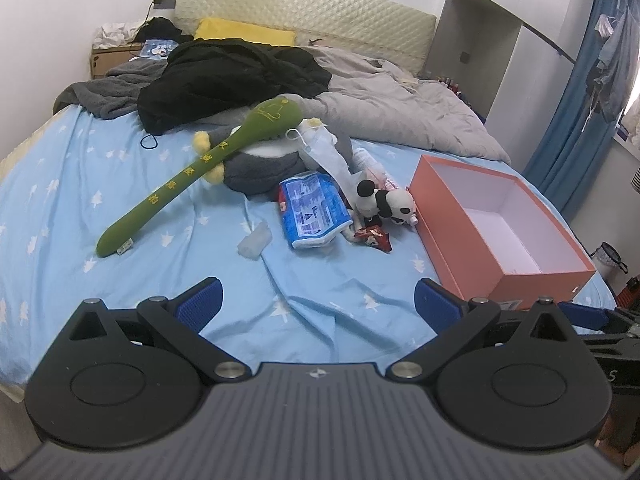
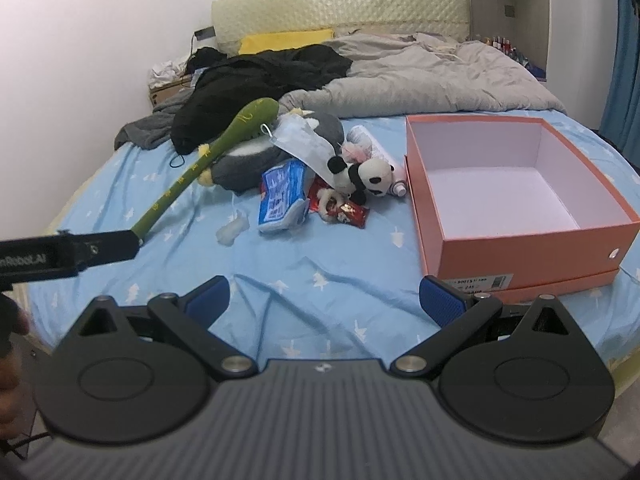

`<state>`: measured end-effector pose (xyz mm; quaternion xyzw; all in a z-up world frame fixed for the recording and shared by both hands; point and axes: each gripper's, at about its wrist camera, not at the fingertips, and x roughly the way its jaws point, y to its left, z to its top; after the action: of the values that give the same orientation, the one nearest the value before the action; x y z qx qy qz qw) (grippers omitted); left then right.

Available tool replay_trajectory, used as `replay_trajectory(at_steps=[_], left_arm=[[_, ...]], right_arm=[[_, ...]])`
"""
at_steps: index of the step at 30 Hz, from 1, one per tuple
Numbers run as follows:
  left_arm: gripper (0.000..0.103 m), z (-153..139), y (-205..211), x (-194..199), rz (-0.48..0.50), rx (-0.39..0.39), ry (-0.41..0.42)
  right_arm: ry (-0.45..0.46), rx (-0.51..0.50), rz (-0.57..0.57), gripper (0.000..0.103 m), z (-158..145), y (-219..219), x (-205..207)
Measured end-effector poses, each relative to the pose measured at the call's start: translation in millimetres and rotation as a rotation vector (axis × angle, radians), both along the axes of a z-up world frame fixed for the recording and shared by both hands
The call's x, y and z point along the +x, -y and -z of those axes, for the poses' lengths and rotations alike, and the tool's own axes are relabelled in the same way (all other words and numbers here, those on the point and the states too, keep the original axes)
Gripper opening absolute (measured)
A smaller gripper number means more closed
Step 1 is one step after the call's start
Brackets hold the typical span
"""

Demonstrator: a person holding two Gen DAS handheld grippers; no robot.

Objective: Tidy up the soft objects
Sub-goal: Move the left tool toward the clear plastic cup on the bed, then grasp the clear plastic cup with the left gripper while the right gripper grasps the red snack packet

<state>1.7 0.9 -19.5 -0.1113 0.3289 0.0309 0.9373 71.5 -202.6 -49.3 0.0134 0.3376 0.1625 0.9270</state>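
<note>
While jaws gape, fuzzy panda [image 2: 366, 178] adjoins rigid box [image 2: 520, 248].

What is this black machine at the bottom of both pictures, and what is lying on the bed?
It is no robot: a person holds one hand-held claw in each hand, and each carries a camera looking forward along its blue pads. One picture is from the left claw, the other from the right claw. Both are open and hold nothing. On the blue bedsheet lie a long green plush, a toy panda, a blue packet, a red wrapper, and an empty orange box.
</note>
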Motion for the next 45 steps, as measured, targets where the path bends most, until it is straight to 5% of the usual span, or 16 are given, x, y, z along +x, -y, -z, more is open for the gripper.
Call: replay_trajectory(at_steps=[21,40,45], left_arm=[[0.103,14.4,-13.5,8.5,-0.016,0.01,-0.018],[0.103,62.1,-26.3,67.5,0.016,0.041,-0.092],[0.103,77.8,-43.3,87.9,-0.006,-0.044,-0.075]], right_arm=[[-0.012,0.016,0.026,0.103,8.0,-2.7,3.4],[-0.1,0.017,0.016,0.103,49.1,-16.8,42.5],[-0.096,0.016,0.012,0.103,58.2,-22.9,59.0]])
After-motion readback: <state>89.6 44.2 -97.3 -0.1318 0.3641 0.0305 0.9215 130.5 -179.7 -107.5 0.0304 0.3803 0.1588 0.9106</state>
